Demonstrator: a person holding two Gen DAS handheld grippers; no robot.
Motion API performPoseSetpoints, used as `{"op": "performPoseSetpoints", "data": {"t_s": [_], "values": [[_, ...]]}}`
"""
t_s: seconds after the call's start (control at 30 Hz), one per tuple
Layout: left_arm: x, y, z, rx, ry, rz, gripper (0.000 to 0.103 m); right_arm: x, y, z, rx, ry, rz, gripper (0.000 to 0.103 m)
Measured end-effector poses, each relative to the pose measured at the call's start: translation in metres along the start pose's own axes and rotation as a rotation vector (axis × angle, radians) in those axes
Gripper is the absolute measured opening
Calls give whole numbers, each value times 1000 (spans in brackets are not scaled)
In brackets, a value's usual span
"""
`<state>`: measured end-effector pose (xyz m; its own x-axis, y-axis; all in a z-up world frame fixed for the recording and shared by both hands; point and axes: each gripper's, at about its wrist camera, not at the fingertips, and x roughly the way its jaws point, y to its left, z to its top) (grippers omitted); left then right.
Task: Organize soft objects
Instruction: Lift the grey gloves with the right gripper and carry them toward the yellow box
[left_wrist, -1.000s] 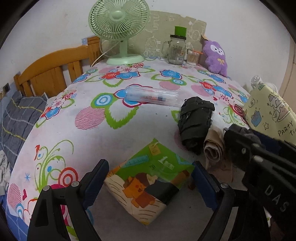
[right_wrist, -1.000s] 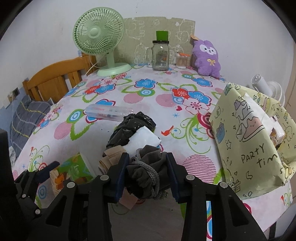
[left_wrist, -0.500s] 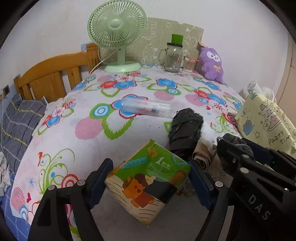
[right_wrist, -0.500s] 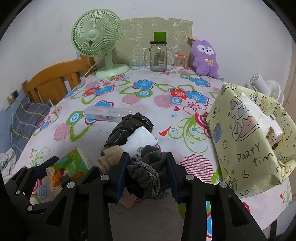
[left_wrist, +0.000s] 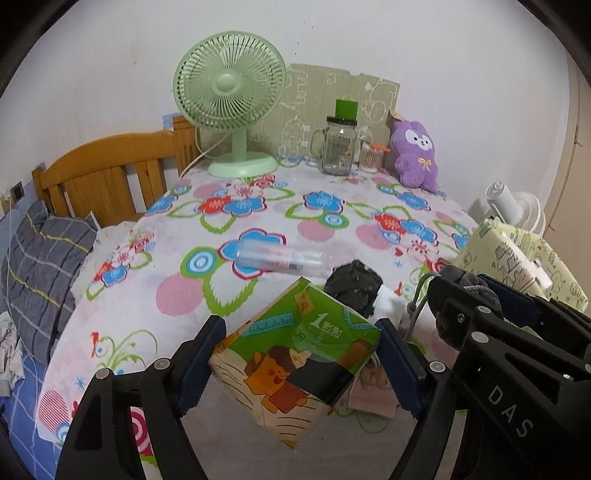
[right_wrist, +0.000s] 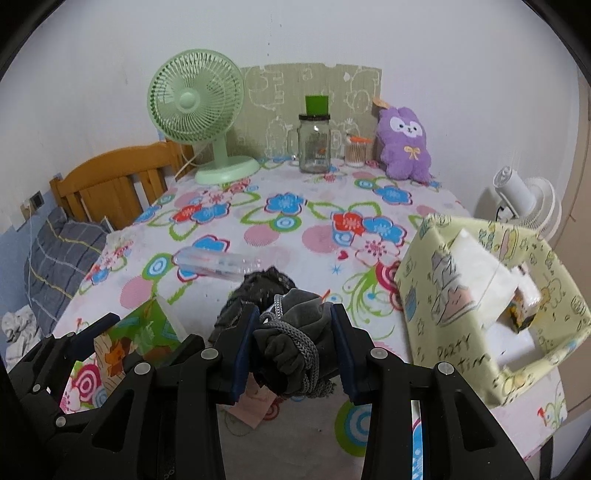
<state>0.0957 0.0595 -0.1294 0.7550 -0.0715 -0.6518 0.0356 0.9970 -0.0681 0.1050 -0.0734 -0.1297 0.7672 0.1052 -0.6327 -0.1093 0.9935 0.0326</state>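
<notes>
**Both hands loaded above the flowered worktop**

The left hand-held gripper (left_wrist: 301, 363) clamped a green tissue pack (left_wrist: 295, 365) between its blue pads, lifted clear of the worktop (left_wrist: 258, 221). The right hand-held gripper (right_wrist: 291, 347) pinched a dark grey drawstring pouch (right_wrist: 291, 339). Just beyond lay a black bundle (right_wrist: 264, 284), then a clear plastic case (right_wrist: 218, 262). To the right stood a yellow party bag (right_wrist: 480, 295). At the far edge stood a green fan (right_wrist: 199, 114), a glass jar (right_wrist: 314, 144) and a purple plush (right_wrist: 404, 144).
</notes>
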Motion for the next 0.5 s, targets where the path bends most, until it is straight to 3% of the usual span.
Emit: {"op": "performPoseSetpoints", "data": {"t_s": [0.5], "values": [[-14,-16,36,7,-35,5,83,-18,-10,36,-3,-41,19,42]]}}
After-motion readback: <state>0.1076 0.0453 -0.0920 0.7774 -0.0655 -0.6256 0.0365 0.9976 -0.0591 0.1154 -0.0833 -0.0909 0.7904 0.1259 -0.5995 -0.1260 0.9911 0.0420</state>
